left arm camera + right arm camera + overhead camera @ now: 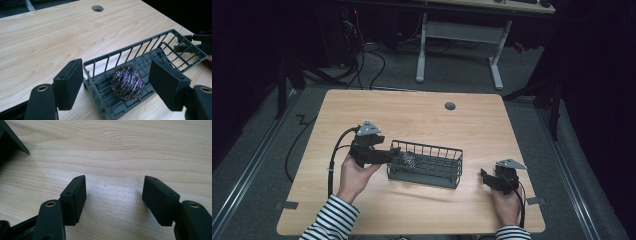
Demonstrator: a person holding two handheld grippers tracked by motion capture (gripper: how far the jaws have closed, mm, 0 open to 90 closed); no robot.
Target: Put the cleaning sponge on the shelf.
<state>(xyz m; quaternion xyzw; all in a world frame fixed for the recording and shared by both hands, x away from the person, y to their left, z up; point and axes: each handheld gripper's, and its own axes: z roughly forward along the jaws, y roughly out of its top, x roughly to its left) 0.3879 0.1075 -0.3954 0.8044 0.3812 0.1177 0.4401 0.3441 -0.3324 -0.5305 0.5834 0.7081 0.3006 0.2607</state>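
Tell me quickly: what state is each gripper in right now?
Left gripper: open, holding nothing; the steel scourer lies in the basket beyond.
Right gripper: open, empty, over bare table.

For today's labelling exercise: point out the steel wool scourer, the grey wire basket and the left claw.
round steel wool scourer (127,82), left gripper view, its middle
grey wire basket (130,48), left gripper view, far rim
left claw (120,85), left gripper view, between fingertips

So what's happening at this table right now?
A person sits at a wooden table with a gripper in each hand. The left gripper hangs open at the left end of a dark wire basket, where a steel wool scrubber lies inside; the pads don't touch it. The right gripper, also open with nothing between its jaws, rests on the table beyond the basket's right end.
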